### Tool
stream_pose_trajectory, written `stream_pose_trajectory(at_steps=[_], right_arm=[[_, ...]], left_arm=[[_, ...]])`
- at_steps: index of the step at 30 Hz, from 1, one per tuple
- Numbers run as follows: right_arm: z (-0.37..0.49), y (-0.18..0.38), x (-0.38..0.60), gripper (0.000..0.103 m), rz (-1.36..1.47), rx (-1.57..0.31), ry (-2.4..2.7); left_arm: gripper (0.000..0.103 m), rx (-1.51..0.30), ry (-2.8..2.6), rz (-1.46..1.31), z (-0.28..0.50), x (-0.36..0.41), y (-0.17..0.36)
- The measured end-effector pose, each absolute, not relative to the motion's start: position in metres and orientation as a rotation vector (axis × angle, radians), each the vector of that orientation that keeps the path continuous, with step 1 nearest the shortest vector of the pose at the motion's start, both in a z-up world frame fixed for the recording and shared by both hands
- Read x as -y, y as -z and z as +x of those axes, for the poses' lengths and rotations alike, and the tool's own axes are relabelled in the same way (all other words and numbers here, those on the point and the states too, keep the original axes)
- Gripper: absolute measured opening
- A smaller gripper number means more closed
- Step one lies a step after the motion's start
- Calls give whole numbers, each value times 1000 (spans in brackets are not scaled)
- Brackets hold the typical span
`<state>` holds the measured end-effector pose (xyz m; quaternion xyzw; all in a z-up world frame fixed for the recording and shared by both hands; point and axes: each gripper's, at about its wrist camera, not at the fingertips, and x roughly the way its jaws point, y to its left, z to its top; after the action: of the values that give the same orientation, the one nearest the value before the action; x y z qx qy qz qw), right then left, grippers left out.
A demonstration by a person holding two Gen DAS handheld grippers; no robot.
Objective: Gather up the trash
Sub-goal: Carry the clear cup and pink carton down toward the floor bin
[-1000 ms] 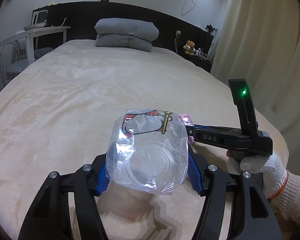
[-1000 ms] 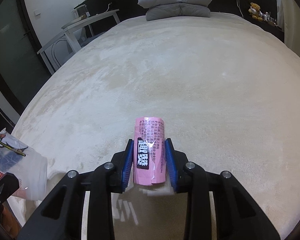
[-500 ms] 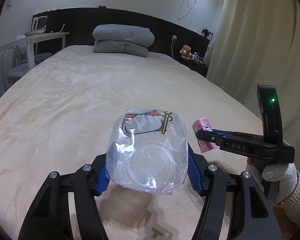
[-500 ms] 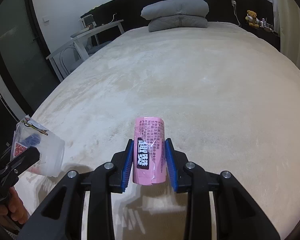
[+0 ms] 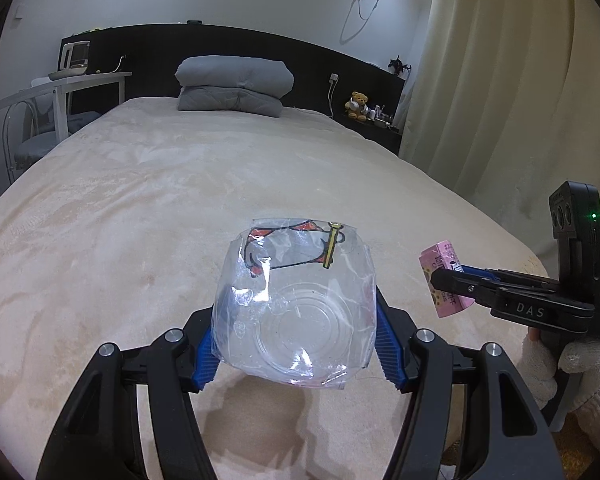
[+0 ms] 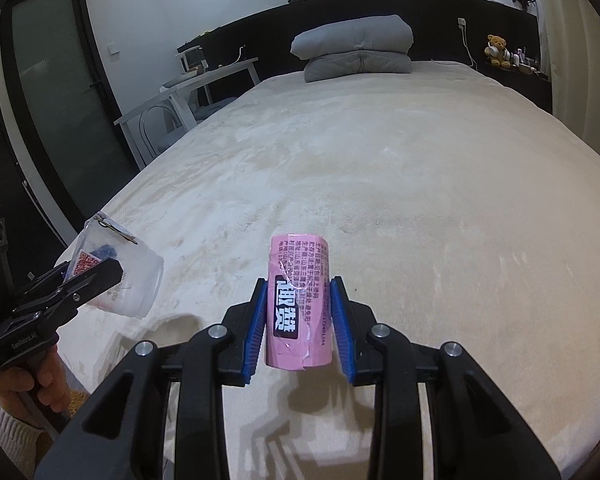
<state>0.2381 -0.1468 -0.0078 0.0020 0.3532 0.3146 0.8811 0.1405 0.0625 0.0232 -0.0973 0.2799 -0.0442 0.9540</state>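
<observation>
The clear plastic cup [image 5: 294,316] sits in the lower centre of the left wrist view, clamped between the blue pads [image 5: 388,350] of the left gripper [image 5: 296,350]. Its bottom faces the camera and its mouth points away, above the bed. In the right wrist view the same cup [image 6: 136,284] appears at the left edge, tilted, with a red printed label on its side.

The pink roll [image 6: 298,312] with black printed characters stands in the lower centre of the right wrist view. The right gripper [image 6: 298,330] is closed on it, one blue pad on each side. In the left wrist view this roll [image 5: 444,280] shows at the right edge of the frame, held in the black tongs, with a white gloved hand [image 5: 560,368] below on the handle.

Both things are held in the air above the beige bed cover [image 5: 140,208], which fills the middle of both views. In the upper centre lies a folded grey quilt [image 5: 234,84] against the black headboard [image 5: 320,64]. A small teddy bear [image 5: 358,105] sits at the upper right, beside the cream curtain [image 5: 500,100]. A white desk [image 6: 188,92] stands at the upper left.
</observation>
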Motion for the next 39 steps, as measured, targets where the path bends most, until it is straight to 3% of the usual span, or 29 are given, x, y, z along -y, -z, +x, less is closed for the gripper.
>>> stream_pose_trajectory(at_steps=[24,39], right_arm=[[88,31,224,33,20,-734,-674],[47,46,232,33,0,-762,-712]], left_arm=[[62,-569,127,-210,22,3,-3],[62,-621,166,-210,-23,28,17]])
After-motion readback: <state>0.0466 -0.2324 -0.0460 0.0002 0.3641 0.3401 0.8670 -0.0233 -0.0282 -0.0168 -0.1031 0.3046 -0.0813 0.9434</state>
